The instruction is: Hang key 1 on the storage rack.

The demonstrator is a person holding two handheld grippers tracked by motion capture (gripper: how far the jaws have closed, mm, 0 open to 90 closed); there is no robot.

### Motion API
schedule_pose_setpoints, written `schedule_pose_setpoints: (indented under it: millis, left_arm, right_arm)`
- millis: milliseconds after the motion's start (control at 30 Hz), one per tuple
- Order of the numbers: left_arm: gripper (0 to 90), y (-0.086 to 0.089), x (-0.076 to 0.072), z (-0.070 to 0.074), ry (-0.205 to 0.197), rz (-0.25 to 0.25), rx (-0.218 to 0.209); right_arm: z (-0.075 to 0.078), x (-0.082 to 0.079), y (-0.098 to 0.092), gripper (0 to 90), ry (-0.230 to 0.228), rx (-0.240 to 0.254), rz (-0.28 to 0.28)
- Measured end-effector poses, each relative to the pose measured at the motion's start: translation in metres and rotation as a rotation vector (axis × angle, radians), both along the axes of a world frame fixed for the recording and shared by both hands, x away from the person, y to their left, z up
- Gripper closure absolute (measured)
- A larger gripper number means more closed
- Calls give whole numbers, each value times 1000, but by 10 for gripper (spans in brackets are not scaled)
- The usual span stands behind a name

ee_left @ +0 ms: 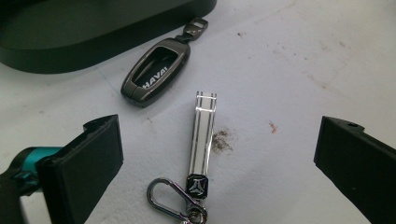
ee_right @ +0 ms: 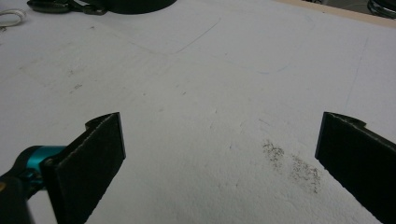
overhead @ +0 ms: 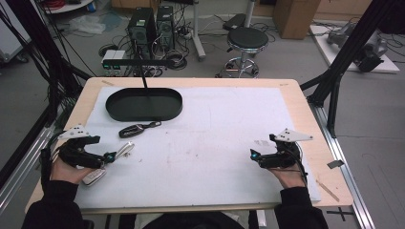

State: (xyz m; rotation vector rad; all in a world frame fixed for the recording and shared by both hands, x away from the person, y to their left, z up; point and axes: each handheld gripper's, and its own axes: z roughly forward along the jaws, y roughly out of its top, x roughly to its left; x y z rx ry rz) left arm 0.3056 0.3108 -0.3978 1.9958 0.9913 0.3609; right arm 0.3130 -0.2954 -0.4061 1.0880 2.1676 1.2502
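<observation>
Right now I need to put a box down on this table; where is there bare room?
Bare: the white mat from the black oval tray across to the right gripper. Crowded: front left, where the dark key fob and silver keychain lie by the left gripper.

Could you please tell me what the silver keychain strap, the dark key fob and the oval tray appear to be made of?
Silver strap: probably polished metal, given its mirror-like stripes and carabiner. Dark key fob: glossy gunmetal shell, metal or plastic, hard to tell. Oval tray: matte black, plastic or coated metal.
</observation>
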Motion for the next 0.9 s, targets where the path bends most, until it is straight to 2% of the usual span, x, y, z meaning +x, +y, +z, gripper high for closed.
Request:
schedule_pose_setpoints:
  millis: [200, 433, 567, 667, 700, 800, 900]
  left_arm:
    - [17, -11, 10, -4, 56, -47, 64]
    - [17, -19, 22, -5, 105, -77, 92]
    - [17, -29, 28, -8, 134, -100, 134]
    - [18, -36, 29, -13, 121, -101, 186]
    - [18, -37, 30, -14, 119, -110, 188]
    - [29, -38, 32, -17, 142, -117, 209]
    - [82, -37, 36, -20, 167, -115, 214]
  right_arm:
    - [0, 0, 1, 8, 1, -2, -7]
    - [0, 0, 1, 7, 0, -7, -6]
    - [-1, 0, 1, 8, 1, -5, -9]
    - [-1, 0, 1, 7, -1, -9, -11]
    - [-1, 0, 1, 7, -1, -9, -11]
    - [-1, 0, 1, 8, -3, -10, -12]
    - [-1, 0, 2, 8, 2, -11, -9]
